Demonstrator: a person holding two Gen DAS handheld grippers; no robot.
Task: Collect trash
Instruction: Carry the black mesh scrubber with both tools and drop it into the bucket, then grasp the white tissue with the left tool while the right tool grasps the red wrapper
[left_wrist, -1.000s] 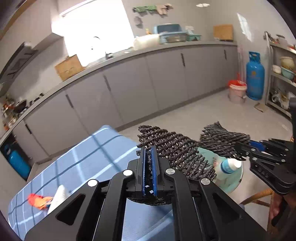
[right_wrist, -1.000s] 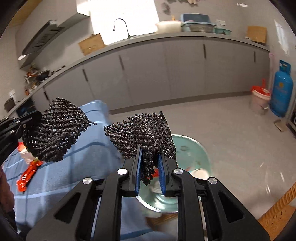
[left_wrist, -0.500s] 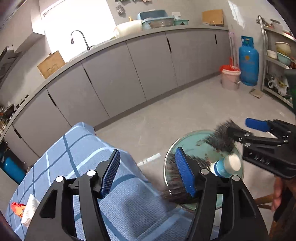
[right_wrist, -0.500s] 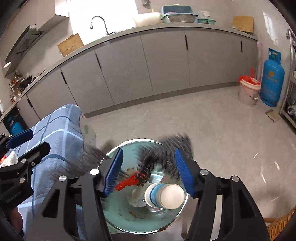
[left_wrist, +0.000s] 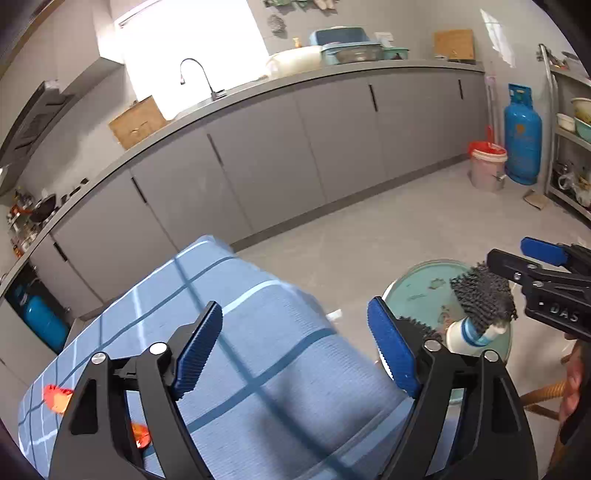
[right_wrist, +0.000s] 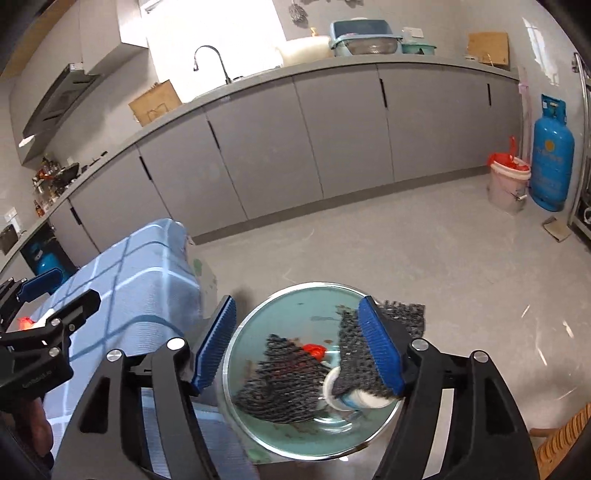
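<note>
Two black mesh pieces (right_wrist: 280, 380) in the green basin (right_wrist: 295, 299): one lies flat on the left of the bowl, the other (right_wrist: 351, 354) drapes over a white-and-blue cup (right_wrist: 354, 398), behind the right tool's right finger.
Red scrap (right_wrist: 314, 349) between the two pieces, in the basin.
Right tool (right_wrist: 299, 347): released, jaws wide apart, above the basin, gripping nothing.
Left tool (left_wrist: 295, 347): released, jaws wide apart, empty, over the table (left_wrist: 258, 332) with blue checked cloth.
Orange scraps (left_wrist: 57, 397) on the cloth, far left.
Basin stands just beside the table edge, lower than it.
Background: blue gas cylinder (right_wrist: 552, 162), pink bucket (right_wrist: 508, 184).
</note>
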